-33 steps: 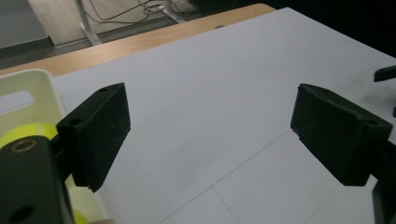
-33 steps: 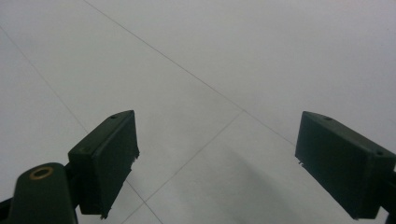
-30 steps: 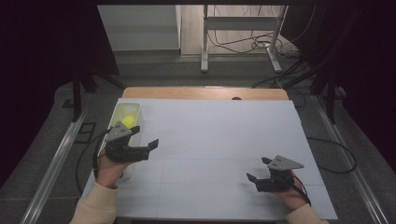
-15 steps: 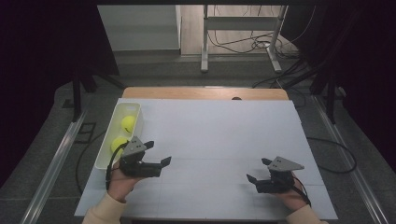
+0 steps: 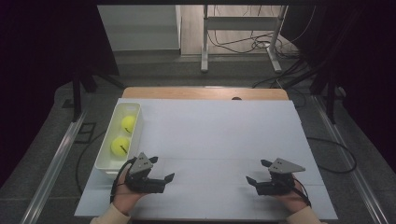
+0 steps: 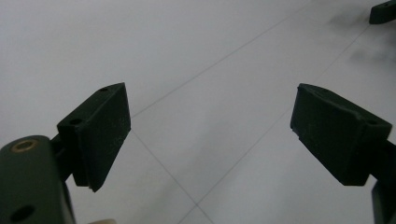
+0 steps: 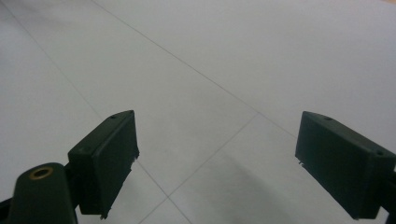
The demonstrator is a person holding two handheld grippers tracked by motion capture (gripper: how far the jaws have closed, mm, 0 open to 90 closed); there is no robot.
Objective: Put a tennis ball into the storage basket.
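The high view hangs above the person's side of the counter [image 5: 210, 135], facing forward and down, far enough back to take in the whole white top, the white tray [image 5: 119, 137] at its left edge and the floor beyond. The left gripper view sits low and close, looking along its own jaws across the bare white surface [image 6: 196, 70]. The right gripper view does likewise from the other side [image 7: 243, 56]. All three share the white top with its thin seam lines
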